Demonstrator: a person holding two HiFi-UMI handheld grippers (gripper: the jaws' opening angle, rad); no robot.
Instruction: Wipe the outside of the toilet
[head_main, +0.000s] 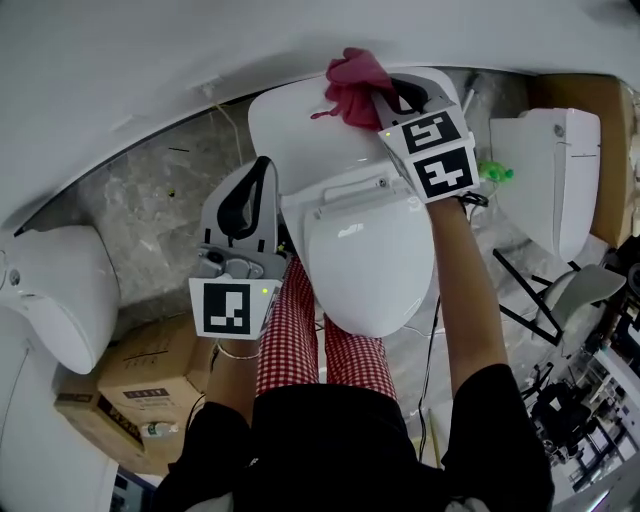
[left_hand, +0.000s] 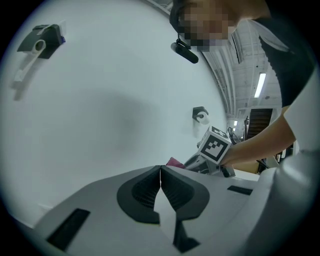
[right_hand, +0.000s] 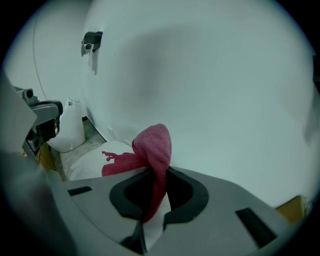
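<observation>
A white toilet (head_main: 365, 260) stands against the wall, lid down, with its tank top (head_main: 290, 125) behind. My right gripper (head_main: 385, 100) is shut on a pink cloth (head_main: 352, 85) and holds it over the right rear of the tank top. In the right gripper view the pink cloth (right_hand: 152, 150) bulges out between the jaws, above the tank (right_hand: 90, 160). My left gripper (head_main: 258, 185) hangs left of the toilet, jaws shut with nothing in them. The left gripper view faces the white wall, with my left gripper (left_hand: 160, 175) low in it; the right gripper's marker cube (left_hand: 216, 144) and a bit of cloth (left_hand: 175, 162) show beyond.
Another white toilet (head_main: 50, 290) stands at the left and a third white fixture (head_main: 550, 170) at the right. A cardboard box (head_main: 140, 385) lies on the marble floor at lower left. Black racks and cables (head_main: 560, 390) crowd the lower right. The person's red checked trousers (head_main: 300, 340) are in front of the bowl.
</observation>
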